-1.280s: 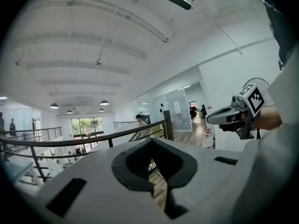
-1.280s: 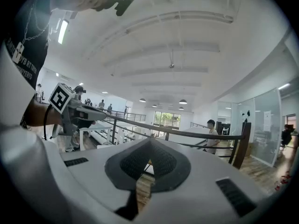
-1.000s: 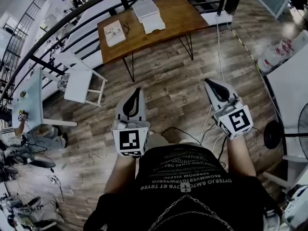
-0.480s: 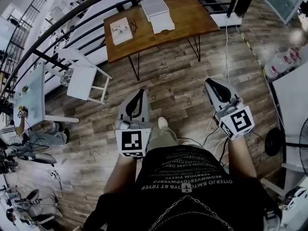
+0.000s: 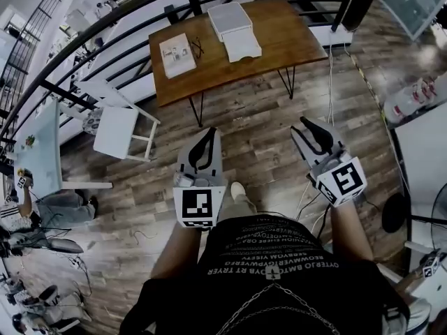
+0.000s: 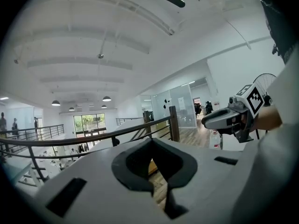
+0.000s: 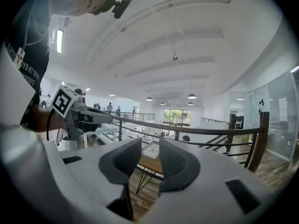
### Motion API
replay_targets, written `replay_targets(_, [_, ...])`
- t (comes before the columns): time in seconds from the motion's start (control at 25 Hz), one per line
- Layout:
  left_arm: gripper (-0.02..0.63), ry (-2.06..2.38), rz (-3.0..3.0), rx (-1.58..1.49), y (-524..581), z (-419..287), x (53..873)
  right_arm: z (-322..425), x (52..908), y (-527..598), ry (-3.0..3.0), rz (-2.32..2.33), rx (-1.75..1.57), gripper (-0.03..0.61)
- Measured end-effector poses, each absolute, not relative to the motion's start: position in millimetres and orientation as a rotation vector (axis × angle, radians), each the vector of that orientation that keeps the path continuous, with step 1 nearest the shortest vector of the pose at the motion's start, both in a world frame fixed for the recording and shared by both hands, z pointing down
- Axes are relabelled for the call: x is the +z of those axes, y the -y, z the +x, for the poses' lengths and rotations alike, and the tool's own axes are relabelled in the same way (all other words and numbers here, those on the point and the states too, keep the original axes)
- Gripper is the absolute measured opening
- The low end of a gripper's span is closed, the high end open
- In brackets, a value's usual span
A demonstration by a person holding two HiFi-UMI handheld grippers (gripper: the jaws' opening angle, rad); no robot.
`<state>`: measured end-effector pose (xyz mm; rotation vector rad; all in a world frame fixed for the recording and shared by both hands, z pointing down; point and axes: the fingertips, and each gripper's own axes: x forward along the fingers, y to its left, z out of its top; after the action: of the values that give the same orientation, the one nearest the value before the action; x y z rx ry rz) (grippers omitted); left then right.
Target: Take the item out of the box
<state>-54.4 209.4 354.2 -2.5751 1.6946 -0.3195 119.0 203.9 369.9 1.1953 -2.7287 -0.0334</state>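
On the wooden desk (image 5: 279, 33), near its far edge, sits the white box (image 5: 229, 16), with a second white piece (image 5: 242, 45), perhaps its lid or tray, touching its near side. A flat printed packet (image 5: 177, 54) lies toward the desk's left end. Both grippers hang over the plank floor (image 5: 265, 124), well apart from the desk, so I judge this to be the approach, with no reaching begun.

The left gripper (image 5: 207, 132) has its jaws together on nothing. The right gripper (image 5: 307, 125) has its jaws parting, and only the distant desk and railing (image 7: 196, 130) show through the gap.

The next move calls for closing in on the desk's near edge and bringing the parted right jaws down over the box.

The item itself is not visible, and from here I cannot tell whether the box is lidded or open. A small dark thing beside the packet is too small to name.
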Motion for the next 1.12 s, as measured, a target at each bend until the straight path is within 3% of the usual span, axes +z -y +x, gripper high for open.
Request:
replay_targets(0.76, [0.006, -1.595, -2.558, -0.15, -127, -147, 348, 13, 362, -119, 2.695, 1.199, -0.039, 0.135])
replay_targets(1.12, [0.005, -1.593, -2.664, -0.252, -121, -157, 373, 11, 356, -118, 2.667, 1.244, -0.015, 0.137])
